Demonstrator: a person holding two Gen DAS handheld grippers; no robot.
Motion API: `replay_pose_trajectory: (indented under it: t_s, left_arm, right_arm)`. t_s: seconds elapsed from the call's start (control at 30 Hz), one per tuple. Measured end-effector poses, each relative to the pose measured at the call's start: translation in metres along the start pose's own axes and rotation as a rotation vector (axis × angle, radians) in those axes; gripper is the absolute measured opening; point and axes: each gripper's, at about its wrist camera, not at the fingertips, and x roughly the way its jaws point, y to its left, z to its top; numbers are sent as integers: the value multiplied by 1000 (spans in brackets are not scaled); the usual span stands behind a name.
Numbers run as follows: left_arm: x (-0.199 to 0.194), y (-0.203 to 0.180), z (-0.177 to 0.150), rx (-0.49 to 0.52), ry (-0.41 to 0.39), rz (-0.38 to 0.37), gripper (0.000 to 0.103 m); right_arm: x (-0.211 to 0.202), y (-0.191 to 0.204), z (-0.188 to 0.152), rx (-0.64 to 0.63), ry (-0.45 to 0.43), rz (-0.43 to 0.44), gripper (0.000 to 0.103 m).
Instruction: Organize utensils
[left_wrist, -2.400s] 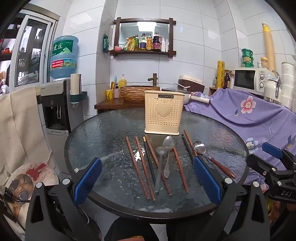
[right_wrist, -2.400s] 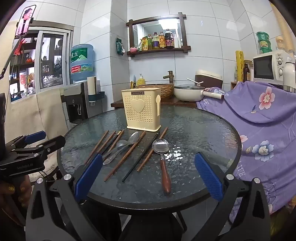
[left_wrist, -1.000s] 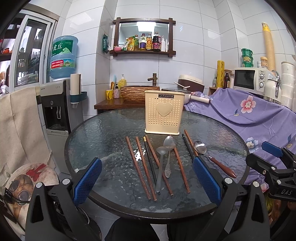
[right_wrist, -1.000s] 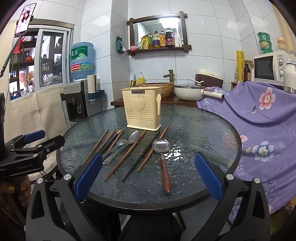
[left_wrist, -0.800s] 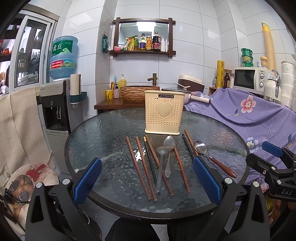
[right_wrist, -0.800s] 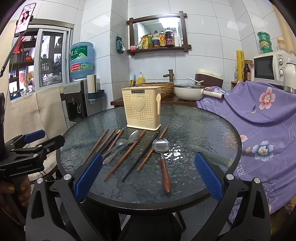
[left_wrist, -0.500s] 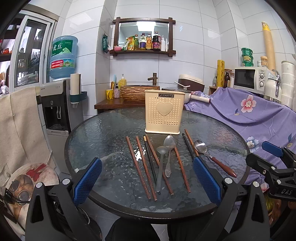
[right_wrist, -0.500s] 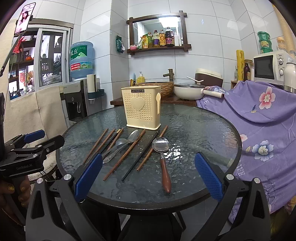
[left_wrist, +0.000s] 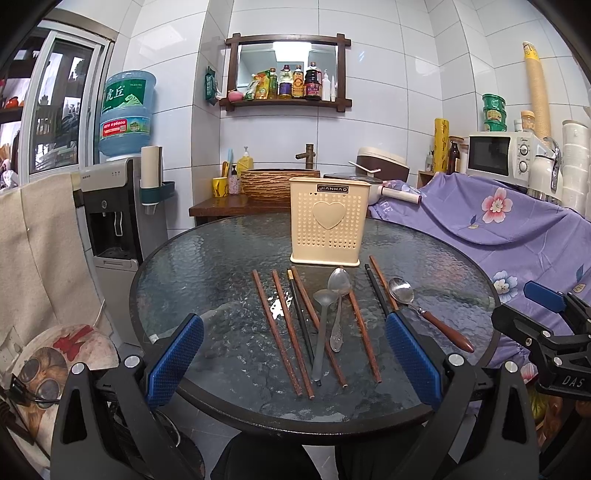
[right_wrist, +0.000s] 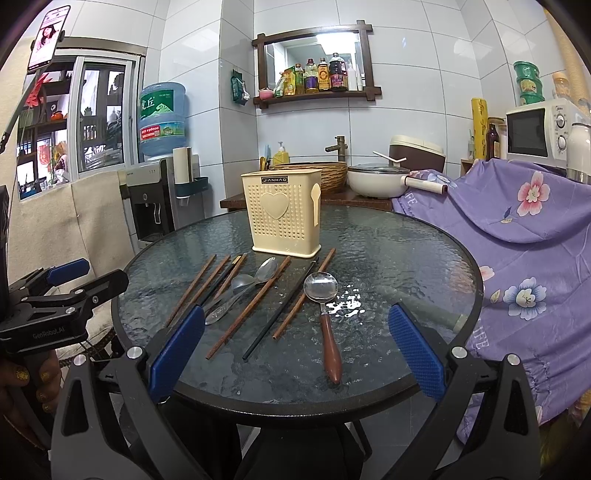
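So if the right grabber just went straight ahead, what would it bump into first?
Probably the wooden-handled spoon, lying on the glass table between the open right gripper fingers. Beyond it stands the cream utensil holder. Depth is hard to judge.

Glossy textured glass table (left_wrist: 207, 280), perforated plastic holder (left_wrist: 328, 229).

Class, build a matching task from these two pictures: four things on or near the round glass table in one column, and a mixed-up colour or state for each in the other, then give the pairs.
Things:
1. utensil holder
2. wooden-handled spoon
3. left tongs
4. cloth beside the table

Descriptions:
A. purple with flowers
B. open, holding nothing
C. cream, standing upright
D. lying flat, bowl toward the holder

Pairs: 1-C, 2-D, 3-B, 4-A
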Motion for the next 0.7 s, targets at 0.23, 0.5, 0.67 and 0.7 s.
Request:
replay_pose_trajectory:
  t_s: [0.23,0.5,0.67,0.7]
  left_arm:
    - [0,0,0,1,-1,1,97]
    - [0,0,1,3,3,2,97]
    - [0,0,0,2,3,3,97]
    - [0,0,0,3,3,3,97]
  right_arm:
    - [0,0,0,0,1,1,98]
    - [4,-2,-3,5,6,0,98]
    - [4,-2,-4,5,8,-1,98]
    - [5,-2,-4,6,9,-1,98]
